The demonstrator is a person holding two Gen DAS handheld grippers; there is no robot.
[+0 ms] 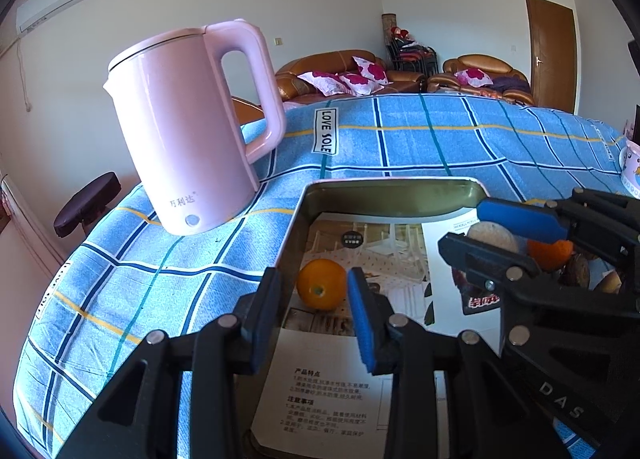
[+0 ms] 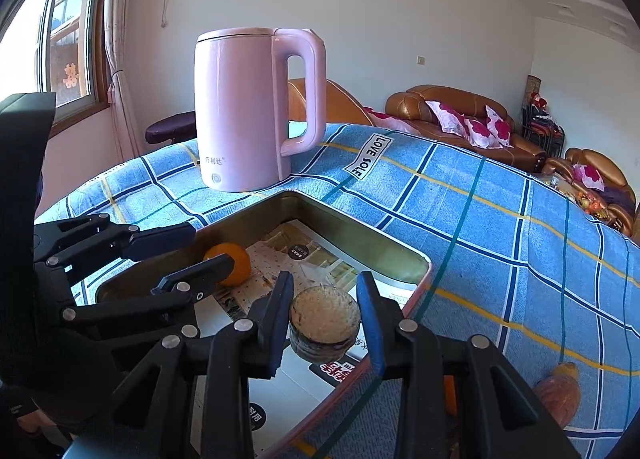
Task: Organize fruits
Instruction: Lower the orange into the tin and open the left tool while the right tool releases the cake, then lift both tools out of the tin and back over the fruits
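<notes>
The left gripper (image 1: 314, 271) points down into a metal tray (image 1: 392, 181), its jaws drawn in narrow around an orange (image 1: 321, 285). The blue-padded finger (image 1: 360, 315) touches the orange's side. On the other side a sliver of tray shows between the fruit and the black finger (image 1: 268, 311). The orange lies low on the printed leaflet (image 1: 340, 387) that lines the tray floor, near the tray's left wall, with its shadow right beneath it. Whether it rests on the paper or hangs just clear of it, I cannot tell.

The right gripper (image 2: 325, 279) is clamped on a round brown fruit (image 2: 324, 315) with a flat, pale, grainy top. It holds the fruit upright above the tray's right side, close to the right rim. In the left wrist view this gripper reaches in from the right with the fruit between its two fingers.

Outside the tray's right edge, more fruit (image 1: 548, 253) lies on the table's blue checked cloth (image 1: 440, 139), orange and brown pieces close together. Past the tray's far left corner a pink kettle (image 1: 180, 131) stands upright on the cloth, handle towards the tray. Beyond the table's far edge is a brown sofa (image 1: 340, 67) with patterned cushions.
</notes>
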